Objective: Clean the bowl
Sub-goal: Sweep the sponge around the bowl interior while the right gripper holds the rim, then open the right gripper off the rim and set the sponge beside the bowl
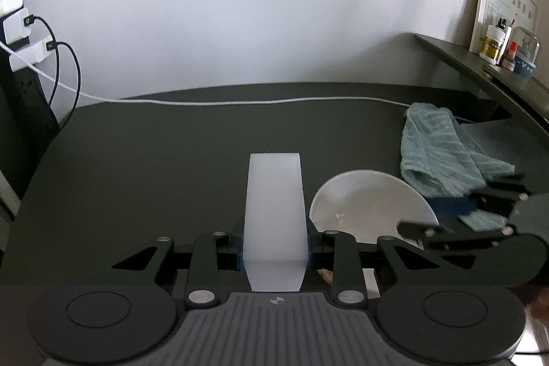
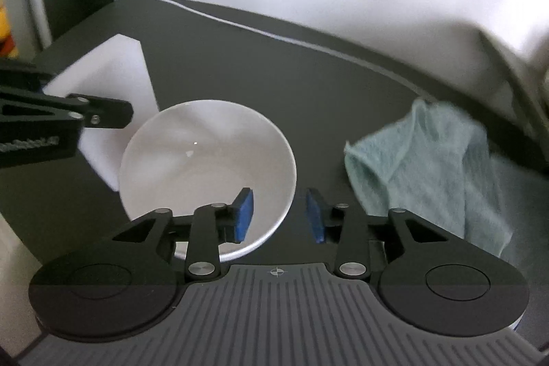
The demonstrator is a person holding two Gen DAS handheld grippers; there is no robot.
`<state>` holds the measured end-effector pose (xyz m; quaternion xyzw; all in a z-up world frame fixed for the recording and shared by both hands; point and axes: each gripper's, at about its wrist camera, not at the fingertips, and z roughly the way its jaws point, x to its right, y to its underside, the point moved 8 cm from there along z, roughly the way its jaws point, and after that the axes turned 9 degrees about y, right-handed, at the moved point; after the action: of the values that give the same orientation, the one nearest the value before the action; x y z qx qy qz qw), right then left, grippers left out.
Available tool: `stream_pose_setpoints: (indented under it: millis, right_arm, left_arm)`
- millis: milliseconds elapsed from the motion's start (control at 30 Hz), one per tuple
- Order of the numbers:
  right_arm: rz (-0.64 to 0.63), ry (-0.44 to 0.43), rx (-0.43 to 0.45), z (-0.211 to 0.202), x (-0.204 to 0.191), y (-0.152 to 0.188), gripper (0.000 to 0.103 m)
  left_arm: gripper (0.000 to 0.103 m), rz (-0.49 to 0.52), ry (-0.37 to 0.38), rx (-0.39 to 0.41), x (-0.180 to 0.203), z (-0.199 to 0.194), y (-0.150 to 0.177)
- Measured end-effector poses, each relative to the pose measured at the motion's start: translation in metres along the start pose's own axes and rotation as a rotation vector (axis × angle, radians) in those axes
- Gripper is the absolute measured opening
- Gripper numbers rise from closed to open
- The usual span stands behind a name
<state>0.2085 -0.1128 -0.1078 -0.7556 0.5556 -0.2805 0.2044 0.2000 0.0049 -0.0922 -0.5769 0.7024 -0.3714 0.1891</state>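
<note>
A white bowl (image 2: 206,167) (image 1: 370,208) sits on the dark table. My left gripper (image 1: 274,246) is shut on a white sponge block (image 1: 274,204), held just left of the bowl; the same block (image 2: 106,84) shows at the left of the right wrist view. My right gripper (image 2: 279,215) stands open over the bowl's near right rim, one blue pad (image 2: 244,215) inside the bowl and the other outside it. Nothing is between its fingers. A small speck lies inside the bowl.
A crumpled teal cloth (image 2: 429,167) (image 1: 442,156) lies right of the bowl. A white cable (image 1: 274,101) runs along the table's back edge to chargers (image 1: 20,30) at the left. A raised shelf (image 1: 480,67) at the right holds small bottles and a framed paper.
</note>
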Motion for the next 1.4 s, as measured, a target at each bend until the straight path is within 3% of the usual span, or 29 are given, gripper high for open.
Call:
stream_pose_setpoints:
  millis: [67, 167, 400, 633, 1133, 1200, 1267, 1400]
  right_arm:
    - [0.011, -0.001, -0.017, 0.003, -0.002, 0.0, 0.015]
    - [-0.07, 0.088, 0.023, 0.009, -0.006, -0.002, 0.011]
    - [-0.121, 0.111, 0.086, 0.021, -0.009, -0.014, 0.013]
    - [-0.207, 0.095, 0.127, 0.004, -0.019, 0.005, 0.013]
    - [-0.082, 0.123, 0.121, 0.033, -0.001, -0.03, 0.012]
    - [-0.07, 0.123, 0.115, 0.034, 0.001, -0.032, 0.016]
    - [-0.048, 0.118, 0.128, 0.025, 0.005, -0.032, 0.048]
    - [-0.001, 0.119, 0.154, 0.001, 0.017, -0.031, 0.062]
  left_arm:
    - [0.028, 0.011, 0.006, -0.004, 0.004, 0.007, -0.004]
    - [0.027, 0.024, -0.009, -0.023, 0.006, 0.007, -0.001]
    - [0.027, 0.028, -0.002, -0.032, 0.004, -0.004, 0.013]
    - [0.027, 0.015, -0.003, -0.03, -0.002, 0.008, 0.001]
    - [0.028, -0.004, -0.059, 0.001, -0.006, 0.019, -0.008]
    - [0.028, 0.005, -0.069, 0.007, -0.004, 0.02, -0.01]
    - [0.029, 0.005, -0.078, 0.015, -0.004, 0.019, -0.011]
    - [0.034, -0.012, -0.094, 0.037, -0.006, 0.005, -0.013]
